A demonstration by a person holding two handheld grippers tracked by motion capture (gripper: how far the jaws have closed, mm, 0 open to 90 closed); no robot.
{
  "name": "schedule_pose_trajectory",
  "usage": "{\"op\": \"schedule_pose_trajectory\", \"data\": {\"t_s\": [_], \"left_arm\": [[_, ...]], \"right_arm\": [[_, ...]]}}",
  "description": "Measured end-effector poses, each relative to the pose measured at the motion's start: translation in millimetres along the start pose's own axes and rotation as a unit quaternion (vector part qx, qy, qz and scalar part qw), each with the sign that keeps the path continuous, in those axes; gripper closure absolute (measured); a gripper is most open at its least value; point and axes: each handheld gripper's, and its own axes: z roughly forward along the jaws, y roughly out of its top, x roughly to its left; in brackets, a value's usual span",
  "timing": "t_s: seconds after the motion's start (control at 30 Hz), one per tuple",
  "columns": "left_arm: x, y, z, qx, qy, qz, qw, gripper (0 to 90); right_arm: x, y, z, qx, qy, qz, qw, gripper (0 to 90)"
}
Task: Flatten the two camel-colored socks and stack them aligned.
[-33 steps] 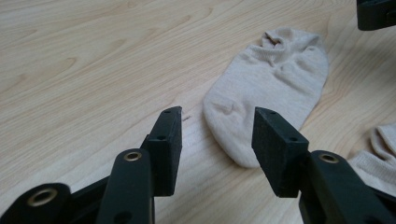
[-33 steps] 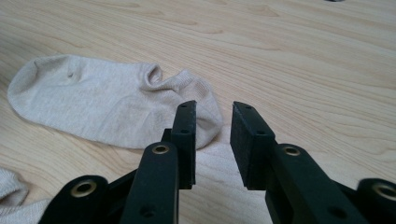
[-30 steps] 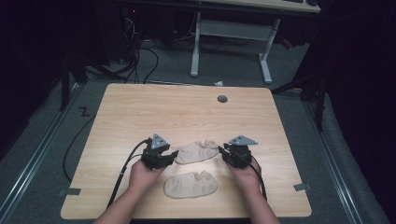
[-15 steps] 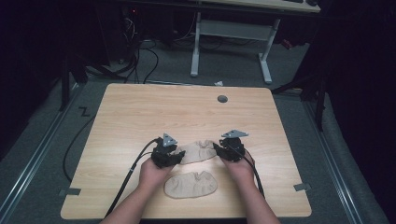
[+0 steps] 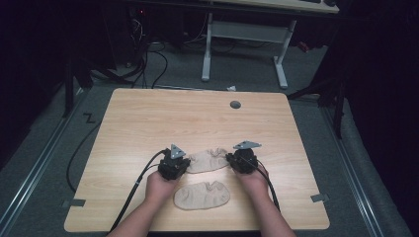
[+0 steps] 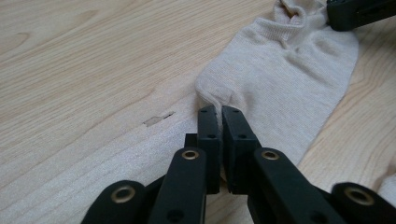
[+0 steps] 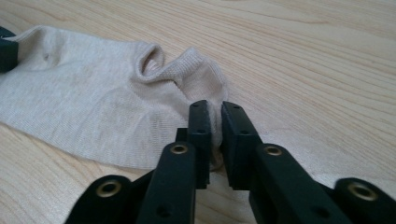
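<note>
In the high view, lower centre, we see the left gripper (image 5: 184,161) and right gripper (image 5: 233,159) at opposite ends of the far sock (image 5: 207,160). Both jaws have just closed, pinching fabric. A second sock (image 5: 201,196) lies nearer.

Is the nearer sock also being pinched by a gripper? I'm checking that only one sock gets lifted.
No: in the high view the near sock lies free between the hands, while both grippers clamp the far sock.
</note>
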Motion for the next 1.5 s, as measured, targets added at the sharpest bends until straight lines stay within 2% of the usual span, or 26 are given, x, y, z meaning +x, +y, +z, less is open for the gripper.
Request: {"op": "schedule_pose_trajectory", "data": {"t_s": [0.07,0.2,0.33,0.5,0.67,0.83,1.03,1.23,1.5], "left_arm": [[0.2,0.5,-1.5,-0.007,0.003,0.0,1.0,86.8],[1.5,4.5,-8.8,-0.025,0.003,-0.004,0.9997,86.8],[3.0,6.5,-13.3,-0.034,0.005,-0.008,0.9994,86.8],[3.5,8.2,-18.1,-0.038,0.008,-0.006,0.9992,86.9],[1.8,12.6,-30.5,-0.048,0.006,0.001,0.9988,86.9],[0.9,12.5,-39.2,-0.044,0.005,0.007,0.999,86.9],[-2.1,6.0,-46.3,-0.032,0.002,0.014,0.9994,86.9],[-10.0,-2.3,-57.3,-0.019,-0.013,0.029,0.9993,86.9],[-25.1,-17.6,-77.3,-0.008,-0.034,0.051,0.9981,86.9]], "right_arm": [[4.5,2.8,-0.3,0.002,-0.005,-0.012,0.9999,85.2],[8.0,5.5,-5.1,-0.01,-0.009,-0.016,0.9998,85.2],[9.6,6.7,-8.7,-0.019,-0.014,-0.021,0.9995,85.1],[12.4,9.2,-15.0,-0.033,-0.018,-0.028,0.9989,85.2],[16.8,10.8,-25.8,-0.048,-0.02,-0.038,0.9979,85.1],[20.8,10.0,-34.5,-0.054,-0.022,-0.044,0.9973,85.1],[31.9,3.9,-41.3,-0.06,-0.02,-0.057,0.9964,85.1],[42.3,-5.1,-54.3,-0.069,-0.015,-0.069,0.9951,85.1],[60.8,-26.1,-79.6,-0.088,-0.006,-0.09,0.992,85.1]]}}
